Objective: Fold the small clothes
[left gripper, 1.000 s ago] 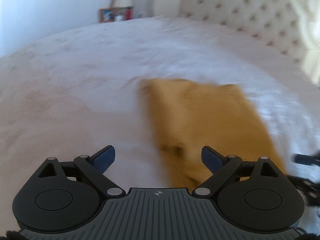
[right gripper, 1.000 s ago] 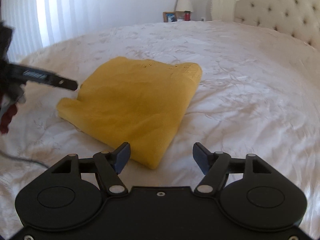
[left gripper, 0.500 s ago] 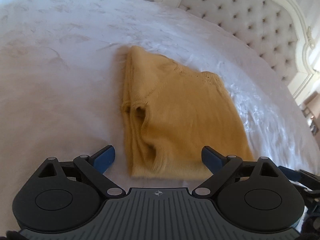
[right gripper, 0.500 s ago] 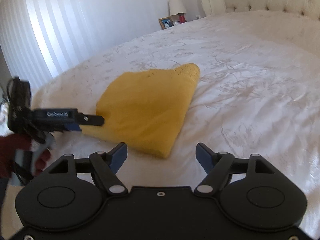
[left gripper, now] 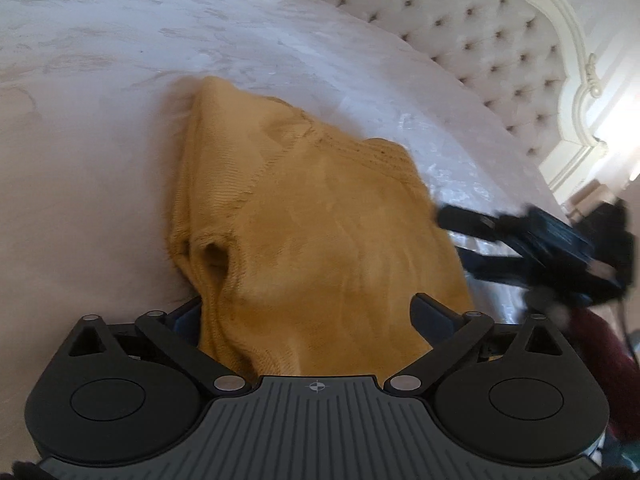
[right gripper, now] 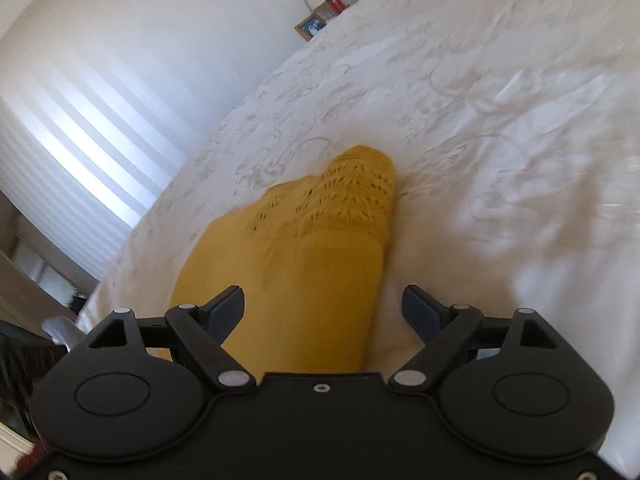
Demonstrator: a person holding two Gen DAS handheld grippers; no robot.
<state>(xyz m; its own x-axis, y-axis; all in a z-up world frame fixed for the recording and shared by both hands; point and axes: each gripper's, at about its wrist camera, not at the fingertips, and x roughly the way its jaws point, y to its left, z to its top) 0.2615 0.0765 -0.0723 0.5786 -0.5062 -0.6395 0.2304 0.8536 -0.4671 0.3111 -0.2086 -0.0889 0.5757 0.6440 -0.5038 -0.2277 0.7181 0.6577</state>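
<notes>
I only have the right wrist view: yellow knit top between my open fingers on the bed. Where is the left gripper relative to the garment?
Observer: The left gripper is open at the near edge of the yellow knit top, which fills the gap between its fingers.
Operator: Any loose part on that side?
Observer: A sleeve opening gapes on the top's left edge.
Operator: Does that view show my gripper?
Observer: Yes, the right gripper, blurred, beside the top's right edge.

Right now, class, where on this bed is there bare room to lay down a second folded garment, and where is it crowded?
Bare bedspread lies left of the yellow sweater, and more between it and the headboard. In the right wrist view, bare cover runs right of the sweater. It is crowded at the near edge, where the left claw and right claw straddle the sweater.
</notes>
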